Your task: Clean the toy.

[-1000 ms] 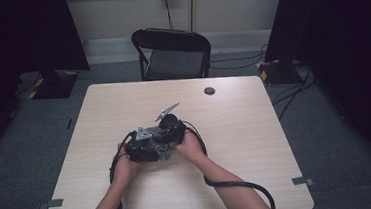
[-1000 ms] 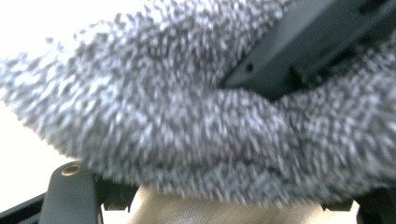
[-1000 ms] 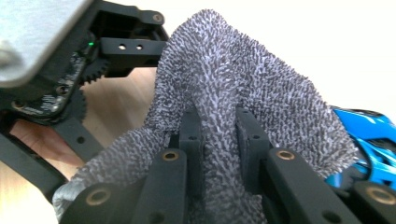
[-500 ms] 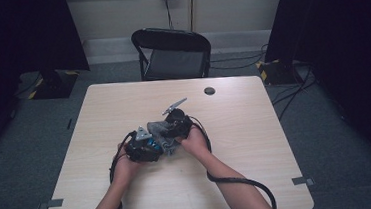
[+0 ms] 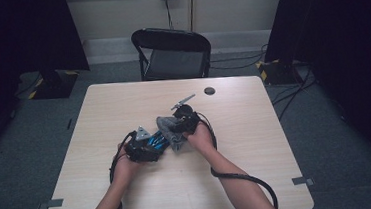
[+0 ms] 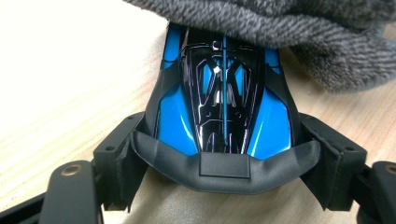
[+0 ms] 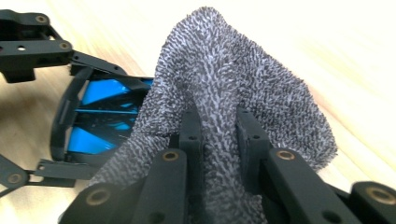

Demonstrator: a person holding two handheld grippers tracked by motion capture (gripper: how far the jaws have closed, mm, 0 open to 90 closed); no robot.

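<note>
A blue and black toy car rests on the wooden table, and my left gripper is shut on its wide end, one pad against each side. A grey fluffy cloth is pinched between the pads of my right gripper and drapes over the car's far end. In the high view the left gripper and the car sit near the table's middle. There the right gripper and the cloth lie just to their right.
A small black round object lies on the table near its far edge. A black folding chair stands beyond that edge. Cables trail from both grippers toward the near edge.
My right gripper has dragged the cloth rightward and slightly away along the car. The left gripper and the car have stayed put.
</note>
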